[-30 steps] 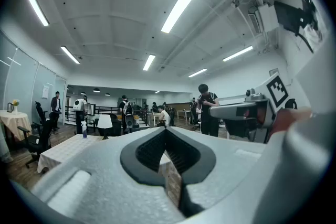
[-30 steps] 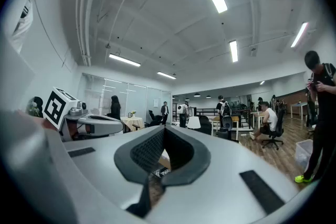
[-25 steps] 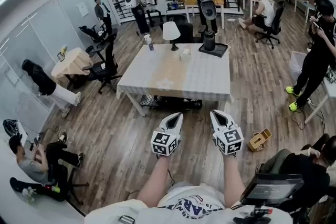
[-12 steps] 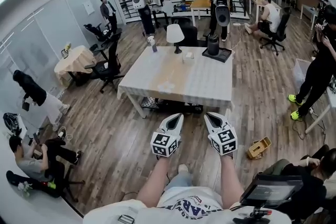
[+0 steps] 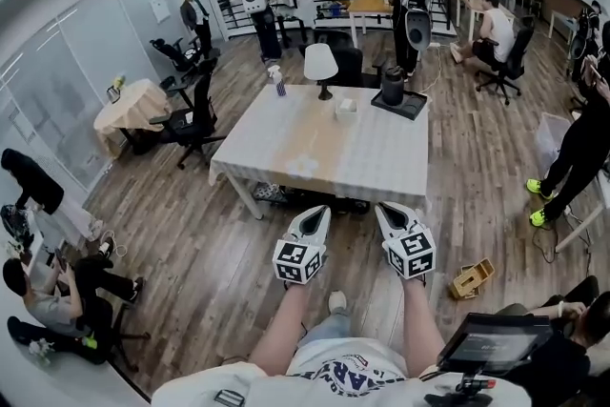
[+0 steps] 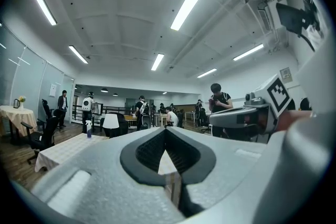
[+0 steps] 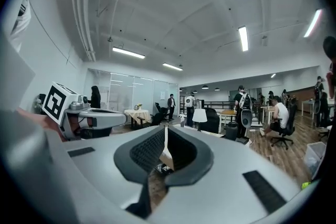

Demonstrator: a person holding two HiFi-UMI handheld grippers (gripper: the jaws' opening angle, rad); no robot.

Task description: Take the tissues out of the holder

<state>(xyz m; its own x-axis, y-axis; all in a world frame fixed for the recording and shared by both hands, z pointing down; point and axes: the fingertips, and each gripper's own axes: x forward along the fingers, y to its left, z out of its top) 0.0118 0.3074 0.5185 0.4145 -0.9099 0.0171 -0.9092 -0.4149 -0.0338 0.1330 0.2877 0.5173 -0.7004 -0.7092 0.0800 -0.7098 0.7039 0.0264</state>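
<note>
**Wood floor between me and the bench — both claws shut, nothing in them**

Wide open office, plank floor, people scattered at desks round the edges. The white bench stands in the middle of the room, well ahead of me and out of reach. On its far half sit a lamp, a spray bottle and a small pale box that I take to be the tissue holder. It is too small from here to make out any tissue in it, so I judge nothing has been taken out yet.

The left claw and right claw hang side by side, low in front of my body over bare floor, both pointed toward the bench. Each claw's own view shows its jaws closed together at the tips with nothing gripped between them; only room and bench show past them. That carry makes sense to me: closed and tucked in, they catch on nothing while I am on the approach.

The task itself looks not yet begun. I reckon the next need is to close on the bench's near edge — then open a claw before reaching across for the holder.
</note>
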